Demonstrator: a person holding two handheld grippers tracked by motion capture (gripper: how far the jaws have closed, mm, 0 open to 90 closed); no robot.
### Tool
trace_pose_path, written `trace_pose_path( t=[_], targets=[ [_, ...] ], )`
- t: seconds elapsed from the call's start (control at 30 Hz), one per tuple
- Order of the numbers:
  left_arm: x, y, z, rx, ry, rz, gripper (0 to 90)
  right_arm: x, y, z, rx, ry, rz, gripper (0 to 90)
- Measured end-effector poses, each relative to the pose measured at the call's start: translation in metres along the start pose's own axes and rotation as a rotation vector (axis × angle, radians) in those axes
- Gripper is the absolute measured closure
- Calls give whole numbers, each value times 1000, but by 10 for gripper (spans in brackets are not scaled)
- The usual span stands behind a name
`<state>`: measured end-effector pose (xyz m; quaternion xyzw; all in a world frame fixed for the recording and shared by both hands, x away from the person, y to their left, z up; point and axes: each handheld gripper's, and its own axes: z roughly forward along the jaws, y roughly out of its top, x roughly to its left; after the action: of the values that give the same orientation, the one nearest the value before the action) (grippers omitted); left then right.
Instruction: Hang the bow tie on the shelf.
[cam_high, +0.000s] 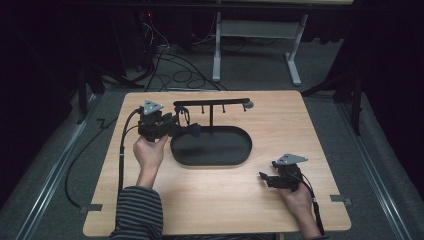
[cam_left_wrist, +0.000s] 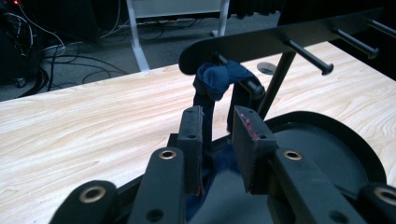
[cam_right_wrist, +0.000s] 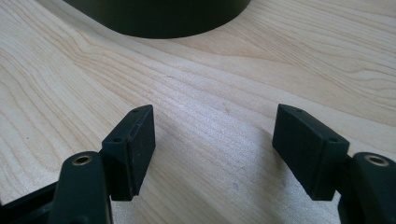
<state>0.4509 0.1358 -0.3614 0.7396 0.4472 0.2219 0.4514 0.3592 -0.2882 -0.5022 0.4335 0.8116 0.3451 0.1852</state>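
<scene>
Left gripper view: left claw (cam_left_wrist: 218, 149) clamps dark blue cloth strip (cam_left_wrist: 215, 81), looped over rack peg (cam_left_wrist: 243, 77) straight ahead, above black tray (cam_left_wrist: 327, 135). Right claw (cam_right_wrist: 215, 149) gapes empty over table (cam_right_wrist: 210, 93), well apart; left hand nearer.

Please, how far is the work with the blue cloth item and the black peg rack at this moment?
Done: the blue cloth item is looped over the end peg of the rack. In hand: the left gripper sits at its hanging strand, fingers nearly closed; grip unclear. Left: the other pegs are bare; the right gripper is open over the table.
</scene>
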Motion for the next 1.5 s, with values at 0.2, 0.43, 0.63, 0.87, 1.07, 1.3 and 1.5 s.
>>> trace_pose_path(
  t=[0.2,0.43,0.63,0.87,1.07,1.3,1.5],
  targets=[
    [4,-5,-7,9,-11,-3,680,0,0,0,0,0,-4,313],
    [6,-13,-13,14,-17,-1,603,0,0,0,-1,-1,-5,313],
    [9,-18,-18,18,-17,-5,569,0,0,0,-1,-2,-5,313],
    [11,-24,-25,20,-22,-4,558,0,0,0,-1,-2,-5,313],
    [14,-30,-31,14,-22,-9,557,0,0,0,-1,-2,-5,313],
    [15,-37,-35,16,-24,-14,555,1,0,0,0,-3,-3,313],
    [16,-42,-40,18,-30,-16,553,0,0,0,-1,-3,-6,313]
  ],
)
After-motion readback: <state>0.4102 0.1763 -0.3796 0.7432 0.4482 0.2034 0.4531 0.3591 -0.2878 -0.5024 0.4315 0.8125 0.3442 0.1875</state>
